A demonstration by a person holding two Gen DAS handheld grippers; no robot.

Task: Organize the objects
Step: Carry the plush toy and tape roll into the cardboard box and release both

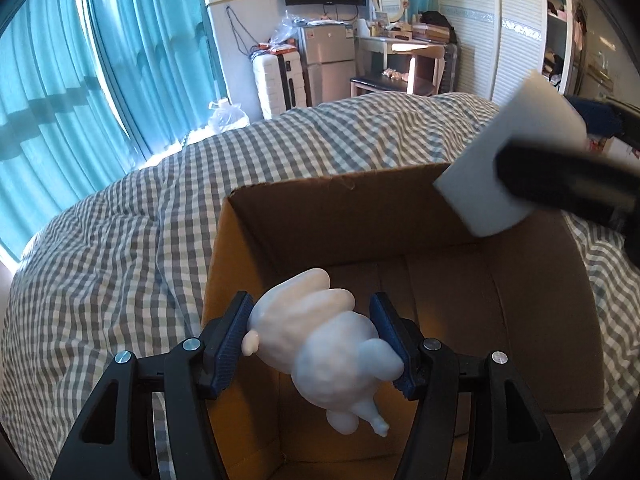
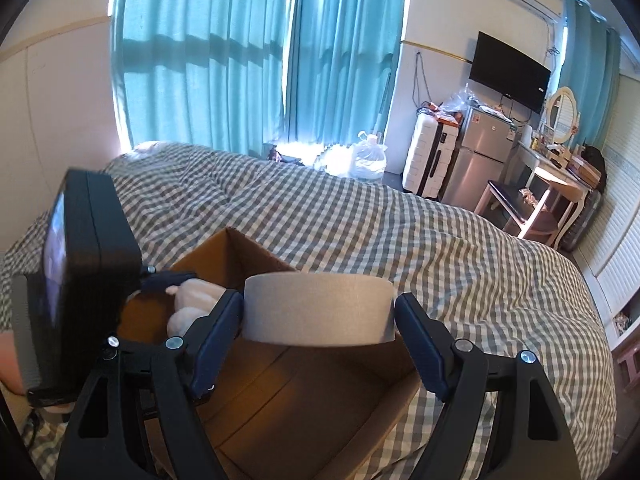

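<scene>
My left gripper (image 1: 312, 344) is shut on a white rubbery animal toy (image 1: 320, 344) and holds it above the open cardboard box (image 1: 320, 216). My right gripper (image 2: 320, 336) is shut on a roll of beige tape (image 2: 316, 308) and holds it over the same box (image 2: 248, 252). The tape (image 1: 508, 152) also shows in the left wrist view, at the box's far right corner. The toy (image 2: 192, 300) shows in the right wrist view, over the box's left side. The box floor that I see holds nothing.
The box sits on a bed with a grey-and-white checked cover (image 1: 120, 248). Teal curtains (image 2: 240, 60) hang behind. A suitcase (image 1: 280, 80), small fridge (image 1: 326, 60), dressing table (image 1: 400, 48) and wardrobe (image 1: 512, 28) stand beyond the bed.
</scene>
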